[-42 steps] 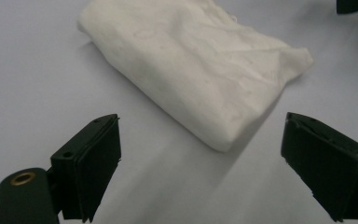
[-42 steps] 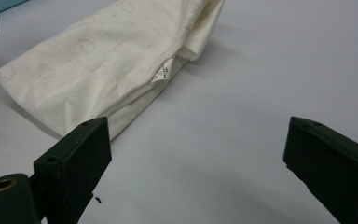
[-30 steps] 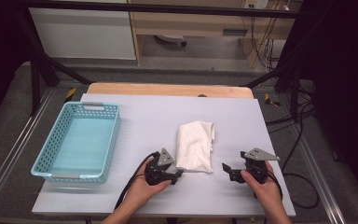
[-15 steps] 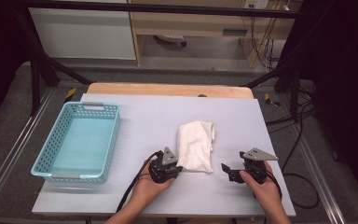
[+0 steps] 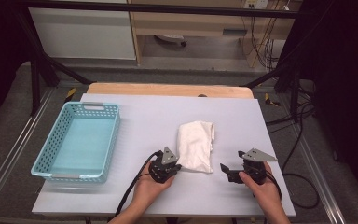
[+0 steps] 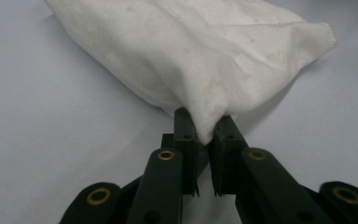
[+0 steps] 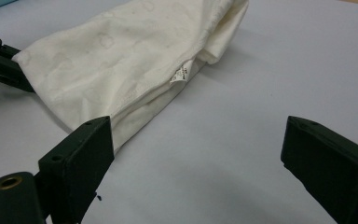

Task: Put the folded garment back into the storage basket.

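Your left gripper (image 6: 204, 133) pinches the near corner of the folded white cloth (image 5: 195, 144) lying mid-table, while your right gripper (image 7: 196, 154) gapes wide just beside its other near corner.

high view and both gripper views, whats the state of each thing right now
white cloth: folded, flat on the table, near corner pinched
left tongs: shut on the cloth's corner
right tongs: wide open, holding nothing, beside the cloth's edge
blue basket: upright, empty, left of the cloth
table: covered in a pale sheet
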A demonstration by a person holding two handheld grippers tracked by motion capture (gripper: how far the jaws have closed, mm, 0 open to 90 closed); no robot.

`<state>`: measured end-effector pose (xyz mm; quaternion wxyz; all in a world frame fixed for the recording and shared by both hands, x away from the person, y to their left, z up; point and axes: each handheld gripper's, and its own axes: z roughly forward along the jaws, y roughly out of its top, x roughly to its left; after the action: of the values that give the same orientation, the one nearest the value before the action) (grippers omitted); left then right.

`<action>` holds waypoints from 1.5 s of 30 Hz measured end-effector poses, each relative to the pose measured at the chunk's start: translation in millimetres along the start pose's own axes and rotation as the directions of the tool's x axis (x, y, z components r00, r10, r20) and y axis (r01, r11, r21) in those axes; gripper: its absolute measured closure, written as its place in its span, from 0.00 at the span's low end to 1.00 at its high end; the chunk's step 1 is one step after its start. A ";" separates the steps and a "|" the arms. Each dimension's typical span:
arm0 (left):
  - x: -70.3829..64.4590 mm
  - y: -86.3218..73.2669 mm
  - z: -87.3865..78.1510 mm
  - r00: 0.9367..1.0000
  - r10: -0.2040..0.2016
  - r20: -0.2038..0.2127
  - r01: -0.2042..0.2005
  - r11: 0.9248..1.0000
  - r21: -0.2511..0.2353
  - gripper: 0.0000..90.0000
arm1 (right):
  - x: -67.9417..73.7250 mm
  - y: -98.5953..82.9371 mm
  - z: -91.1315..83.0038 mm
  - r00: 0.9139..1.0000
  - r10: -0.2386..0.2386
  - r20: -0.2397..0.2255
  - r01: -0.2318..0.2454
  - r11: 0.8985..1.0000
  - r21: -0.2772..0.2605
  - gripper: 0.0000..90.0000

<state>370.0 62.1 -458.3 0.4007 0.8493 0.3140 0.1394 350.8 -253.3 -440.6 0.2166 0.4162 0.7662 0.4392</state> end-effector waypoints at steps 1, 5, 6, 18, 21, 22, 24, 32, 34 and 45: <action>-0.3 -0.3 -0.4 1.000 0.002 -0.001 -0.002 1.000 0.000 0.92 | 0.5 0.2 -0.1 1.000 0.002 -0.002 -0.002 1.000 -0.001 0.11; 0.4 -1.2 -1.8 1.000 -0.001 0.002 0.001 1.000 0.001 0.93 | 4.3 3.0 -1.6 1.000 -0.024 0.001 0.024 1.000 -0.021 0.11; 0.8 -1.4 -2.3 1.000 -0.003 0.001 0.003 1.000 0.002 0.93 | 5.9 3.8 -2.2 1.000 -0.021 -0.003 0.021 0.999 -0.026 0.11; -3.9 -8.0 -14.3 1.000 0.025 -0.019 -0.025 1.000 0.014 0.93 | 23.0 6.1 -1.4 0.997 -0.059 -0.040 0.058 0.998 -0.011 0.10; -6.1 -10.8 -16.8 1.000 0.019 -0.014 -0.019 1.000 0.021 0.93 | 25.9 7.2 1.1 0.997 -0.063 -0.054 0.063 0.998 -0.003 0.10; -6.9 -10.8 -17.9 1.000 0.022 -0.016 -0.022 0.999 0.025 0.93 | 27.0 7.7 1.2 0.996 -0.069 -0.059 0.069 0.998 -0.001 0.10; -7.7 -10.9 -20.2 1.000 0.020 -0.009 -0.020 0.999 0.033 0.93 | 29.3 8.5 1.2 0.995 -0.069 -0.067 0.069 0.998 -0.003 0.10; -9.0 -17.8 -36.1 1.000 0.003 0.020 -0.004 0.998 0.066 0.93 | 39.9 22.5 4.2 0.992 -0.072 -0.100 0.074 0.997 0.010 0.11; -9.6 -18.0 -38.6 1.000 0.008 0.022 -0.010 0.998 0.070 0.93 | 45.1 24.2 5.2 0.991 -0.077 -0.107 0.079 0.997 0.015 0.11; -20.9 -25.1 -60.4 0.998 0.043 0.039 -0.047 0.994 0.097 0.93 | 77.2 25.8 6.0 0.983 -0.133 -0.130 0.140 0.989 0.044 0.11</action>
<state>314.0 96.5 -438.6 0.3611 0.8773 0.2937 0.1170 323.3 -179.5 -419.1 0.1862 0.3398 0.8164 0.4283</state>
